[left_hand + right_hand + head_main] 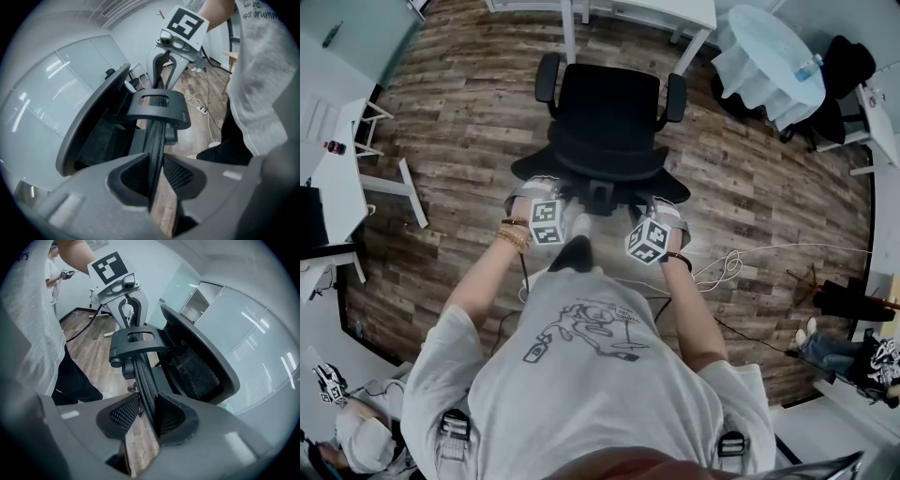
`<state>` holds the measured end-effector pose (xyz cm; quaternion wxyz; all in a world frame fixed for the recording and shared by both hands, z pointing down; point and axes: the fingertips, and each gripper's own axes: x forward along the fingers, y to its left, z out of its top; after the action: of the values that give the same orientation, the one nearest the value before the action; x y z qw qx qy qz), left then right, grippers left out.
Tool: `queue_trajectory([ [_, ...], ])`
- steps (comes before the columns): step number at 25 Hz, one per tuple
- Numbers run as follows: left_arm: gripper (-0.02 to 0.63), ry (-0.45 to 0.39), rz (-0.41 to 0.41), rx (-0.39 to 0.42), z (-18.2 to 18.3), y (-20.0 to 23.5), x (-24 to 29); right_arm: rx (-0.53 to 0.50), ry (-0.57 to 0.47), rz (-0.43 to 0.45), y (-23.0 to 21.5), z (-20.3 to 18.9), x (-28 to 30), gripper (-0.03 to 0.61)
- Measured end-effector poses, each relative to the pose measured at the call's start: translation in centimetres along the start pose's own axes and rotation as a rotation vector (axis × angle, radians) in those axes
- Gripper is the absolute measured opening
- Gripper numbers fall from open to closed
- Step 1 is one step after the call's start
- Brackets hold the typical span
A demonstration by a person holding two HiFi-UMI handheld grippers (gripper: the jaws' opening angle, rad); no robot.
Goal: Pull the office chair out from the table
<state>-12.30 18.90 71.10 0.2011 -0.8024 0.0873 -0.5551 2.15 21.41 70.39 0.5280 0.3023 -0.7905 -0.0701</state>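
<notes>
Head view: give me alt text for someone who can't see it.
Seen from above, a person clamps the left gripper and right gripper on the back of a black office chair. The chair stands on a wood floor, facing a white table at the top edge.

The shirt (262, 70) print seems to read "spor drumm", cut off.

An office is indicated by white worktops (647, 9), a chair (609, 108) with armrests, glass partitions (253, 348), a plank floor (469, 103) and loose cables (727, 267).
</notes>
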Motion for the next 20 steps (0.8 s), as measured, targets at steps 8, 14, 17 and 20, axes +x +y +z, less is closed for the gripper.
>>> queue_trajectory([
  [8, 0.095, 0.005, -0.012, 0.002, 0.4, -2.5, -1.2, 0.008, 0.0, -0.002, 2.2, -0.2, -1.6, 0.124],
  [14, 0.097, 0.011, 0.003, -0.003, 0.2, -3.6, -2.0, 0.009, -0.001, -0.011, 3.7, 0.0, -2.3, 0.124],
  [17, 0.097, 0.005, -0.012, -0.008, 0.4, -4.7, -2.3, 0.008, 0.0, -0.006, 4.4, -0.2, -2.7, 0.124],
  [20, 0.097, 0.004, -0.012, -0.001, 0.3, -5.5, -2.6, 0.0, -0.004, 0.005, 5.3, -0.2, -3.2, 0.124],
])
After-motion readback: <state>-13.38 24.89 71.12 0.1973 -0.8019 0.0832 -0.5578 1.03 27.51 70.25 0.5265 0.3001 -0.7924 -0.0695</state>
